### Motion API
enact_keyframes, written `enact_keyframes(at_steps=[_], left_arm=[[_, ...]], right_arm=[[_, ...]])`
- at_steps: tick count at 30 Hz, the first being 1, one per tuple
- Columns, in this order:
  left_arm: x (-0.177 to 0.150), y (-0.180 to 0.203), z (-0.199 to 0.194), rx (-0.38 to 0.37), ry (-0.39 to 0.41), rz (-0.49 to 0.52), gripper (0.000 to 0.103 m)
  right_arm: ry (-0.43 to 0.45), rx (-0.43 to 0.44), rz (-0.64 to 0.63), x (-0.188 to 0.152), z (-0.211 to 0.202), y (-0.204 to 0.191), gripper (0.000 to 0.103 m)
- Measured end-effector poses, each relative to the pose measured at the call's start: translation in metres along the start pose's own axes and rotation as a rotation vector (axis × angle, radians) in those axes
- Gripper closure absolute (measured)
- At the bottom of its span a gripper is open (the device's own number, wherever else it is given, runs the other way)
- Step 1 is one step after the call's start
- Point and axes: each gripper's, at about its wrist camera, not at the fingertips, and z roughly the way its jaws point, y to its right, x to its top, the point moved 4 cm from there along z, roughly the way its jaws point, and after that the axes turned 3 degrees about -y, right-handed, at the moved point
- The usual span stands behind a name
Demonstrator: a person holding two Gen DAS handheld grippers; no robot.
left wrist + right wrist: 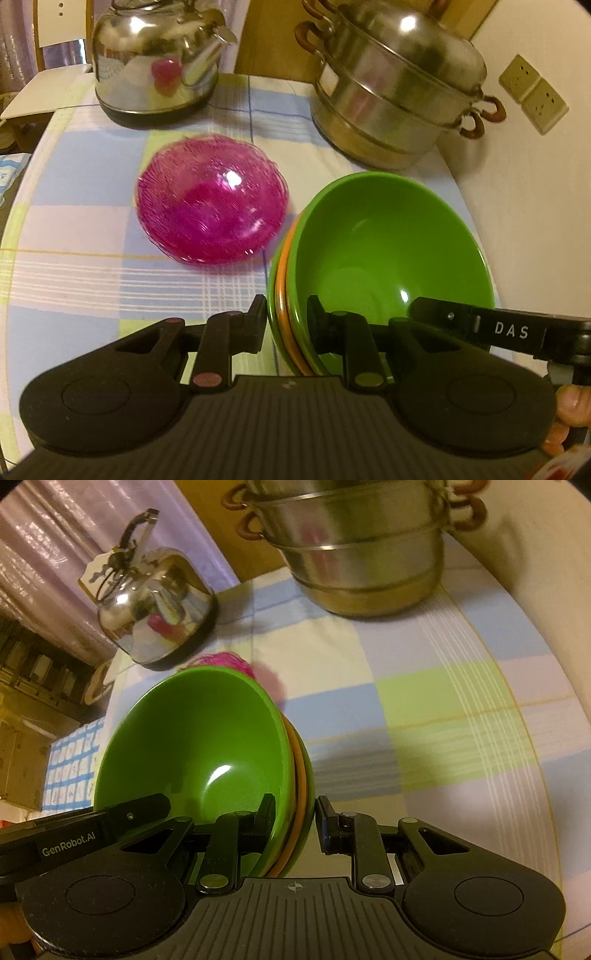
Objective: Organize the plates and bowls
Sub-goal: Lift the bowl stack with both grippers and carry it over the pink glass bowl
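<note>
Gripping opposite rims of the bowl stack (388,251), both grippers hold it tilted above the checked surface (110,273): left gripper (286,321) and right gripper (295,819) each have jaws clenched on the stack's rim. Pink bowl (212,203) sits just beside it, kettle (155,59) and steamer (399,88) behind.

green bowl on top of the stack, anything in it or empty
Empty. The green bowl shows only bare glossy inside with a light glare, in both wrist views; it sits nested in an orange bowl.
</note>
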Motion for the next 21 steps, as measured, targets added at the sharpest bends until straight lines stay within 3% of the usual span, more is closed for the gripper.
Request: enact_keyframes(at_steps=[11,21], left_arm=[[0.037,-0.029,-0.014,0.019,0.023,-0.029,0.083],[0.085,-0.063,-0.006,0.055,0.041,-0.049,0.083]], right_arm=[[0.002,0.015,-0.047,0.035,0.010,-0.040,0.080],[-0.016,0.048,-0.061,0.079,0.042,-0.068,0.080]])
